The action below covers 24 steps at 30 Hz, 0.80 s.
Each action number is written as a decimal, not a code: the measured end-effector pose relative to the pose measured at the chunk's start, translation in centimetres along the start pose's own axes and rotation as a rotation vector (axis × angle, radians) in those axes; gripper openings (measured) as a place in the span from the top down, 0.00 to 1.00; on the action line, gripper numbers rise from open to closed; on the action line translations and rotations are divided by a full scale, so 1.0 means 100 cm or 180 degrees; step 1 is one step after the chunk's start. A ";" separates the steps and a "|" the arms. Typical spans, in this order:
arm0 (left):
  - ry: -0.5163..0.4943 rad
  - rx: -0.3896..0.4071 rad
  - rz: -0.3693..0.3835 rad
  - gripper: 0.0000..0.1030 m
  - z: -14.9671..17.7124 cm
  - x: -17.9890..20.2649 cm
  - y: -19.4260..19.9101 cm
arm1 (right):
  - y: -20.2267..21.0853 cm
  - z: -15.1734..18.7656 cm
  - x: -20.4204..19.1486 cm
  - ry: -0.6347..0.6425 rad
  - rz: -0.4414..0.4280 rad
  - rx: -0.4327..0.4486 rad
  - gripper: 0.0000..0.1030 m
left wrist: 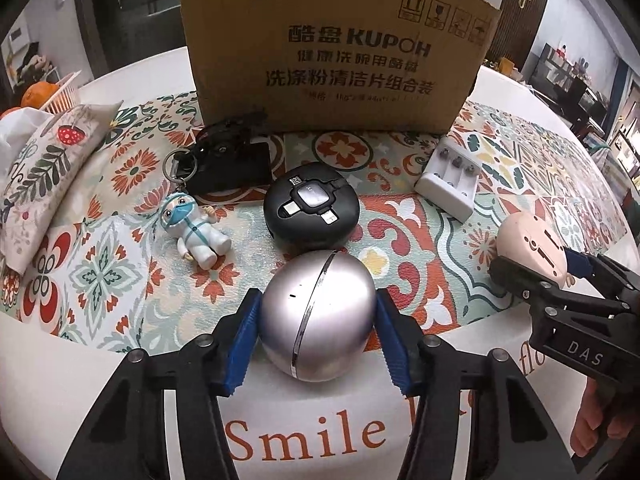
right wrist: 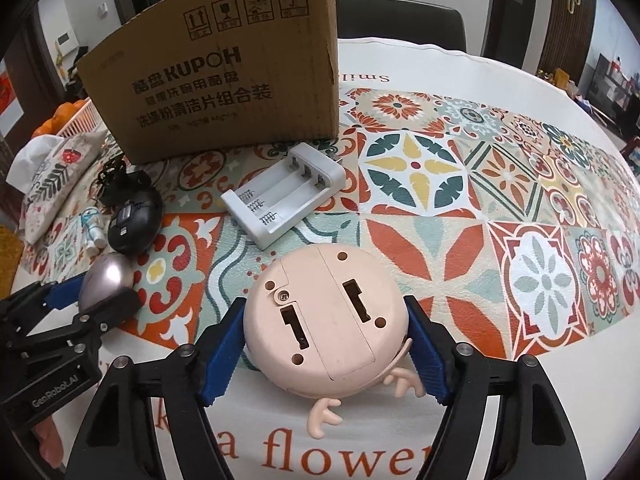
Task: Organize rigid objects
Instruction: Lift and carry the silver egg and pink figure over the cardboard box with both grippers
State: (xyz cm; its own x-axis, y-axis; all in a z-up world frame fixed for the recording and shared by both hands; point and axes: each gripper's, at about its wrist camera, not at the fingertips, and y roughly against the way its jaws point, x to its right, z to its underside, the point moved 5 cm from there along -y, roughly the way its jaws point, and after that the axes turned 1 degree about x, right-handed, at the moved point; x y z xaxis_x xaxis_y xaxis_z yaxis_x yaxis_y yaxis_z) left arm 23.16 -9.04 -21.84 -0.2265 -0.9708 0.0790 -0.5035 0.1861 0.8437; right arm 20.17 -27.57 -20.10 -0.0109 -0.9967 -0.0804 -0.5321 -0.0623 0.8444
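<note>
While left gripper [left wrist: 316,320] clamps silver egg [left wrist: 318,316] | right gripper [right wrist: 326,344] clamps pink toy [right wrist: 326,320] (underside slots right-view only)

A round white counter [right wrist: 460,76] carries a tile-patterned cloth [right wrist: 480,208] in red, teal and yellow, with orange lettering along its edge. A dark upholstered chair [right wrist: 404,16] stands at the far side. Behind it, white walls flank a dark doorway [left wrist: 132,4] and a brown panelled door with a gold handle [right wrist: 572,8]. Cluttered dark shelving [left wrist: 568,84] lines the right of the room. Even indoor light falls across the scene.
</note>
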 end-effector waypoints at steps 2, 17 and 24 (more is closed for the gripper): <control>0.0011 0.0017 0.0023 0.47 0.001 0.000 0.002 | 0.003 0.002 0.000 -0.0020 0.0000 0.0016 0.27; 0.0048 0.0373 0.0051 0.47 -0.011 -0.007 0.044 | 0.045 -0.009 -0.017 0.0005 -0.0061 0.0308 0.27; 0.0061 0.0561 0.0066 0.47 -0.023 -0.012 0.068 | 0.067 -0.023 -0.027 0.0037 -0.0103 0.0500 0.27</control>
State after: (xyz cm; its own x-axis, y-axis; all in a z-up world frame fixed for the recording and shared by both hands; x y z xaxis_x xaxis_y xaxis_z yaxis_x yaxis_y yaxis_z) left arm 21.91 -7.00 -14.95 -0.2232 -0.9689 0.1070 -0.6377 0.2282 0.7357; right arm 18.58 -25.38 -12.99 0.0178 -0.9949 -0.0993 -0.6578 -0.0864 0.7482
